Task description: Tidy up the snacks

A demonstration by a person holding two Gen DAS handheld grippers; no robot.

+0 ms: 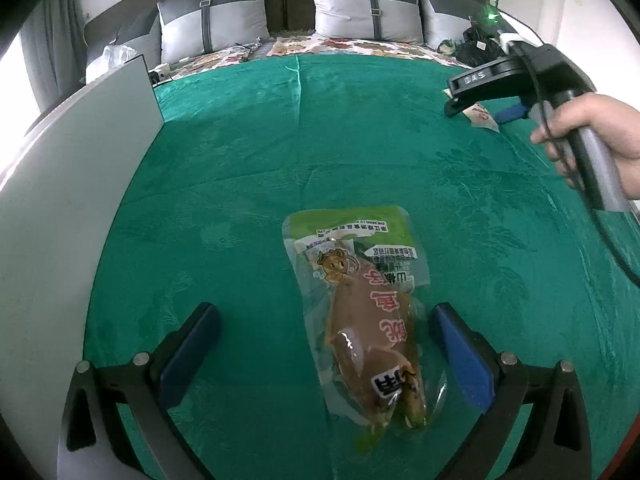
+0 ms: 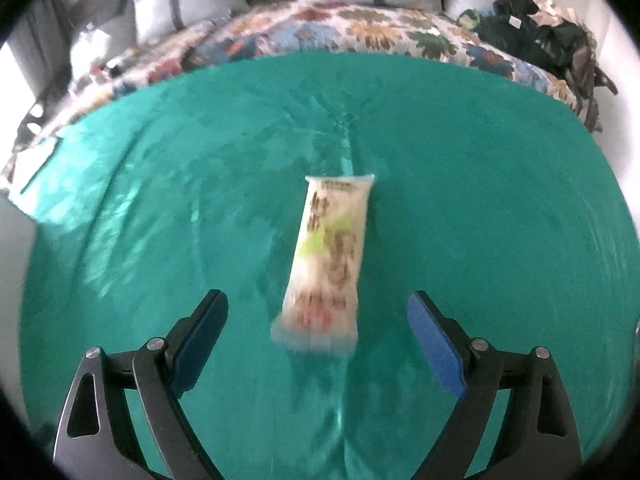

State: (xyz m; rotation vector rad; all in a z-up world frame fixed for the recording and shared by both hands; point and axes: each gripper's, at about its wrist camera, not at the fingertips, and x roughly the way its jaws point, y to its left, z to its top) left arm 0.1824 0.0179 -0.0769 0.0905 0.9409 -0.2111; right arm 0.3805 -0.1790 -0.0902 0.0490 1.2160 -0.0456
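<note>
**Desk:** Left gripper [image 1: 324,356] first. What does its own camera show?

**Photographer:** Jaws spread wide at the bottom of the frame, holding nothing. A clear vacuum pouch [image 1: 360,320] of brown braised meat lies flat on the green blanket [image 1: 240,160] between the blue pads [image 1: 460,356], nearer the right-hand one; whether it touches that pad cannot be told.

**Desk:** How would that pouch handle?

**Photographer:** Probably slick film over a firm, fairly dense lump. The thick brown middle looks the best place to pinch; the flat sealed edges would likely fold or slip.

**Desk:** And further back?

**Photographer:** A white board [image 1: 80,180] stands at left. At upper right a hand [image 1: 592,140] carries the right gripper [image 1: 480,110] above a pale packet's corner.

**Desk:** The right wrist view?

**Photographer:** Blurred. Right gripper jaws stand open and empty at the bottom. A long cream snack packet [image 2: 328,264] lies lengthwise at centre frame, its near end just ahead of the pads and apart from them. It looks light, soft and crinkly; take it across the narrow middle. Pillows [image 2: 168,4] and a floral quilt [image 2: 360,36] fill the top.
</note>
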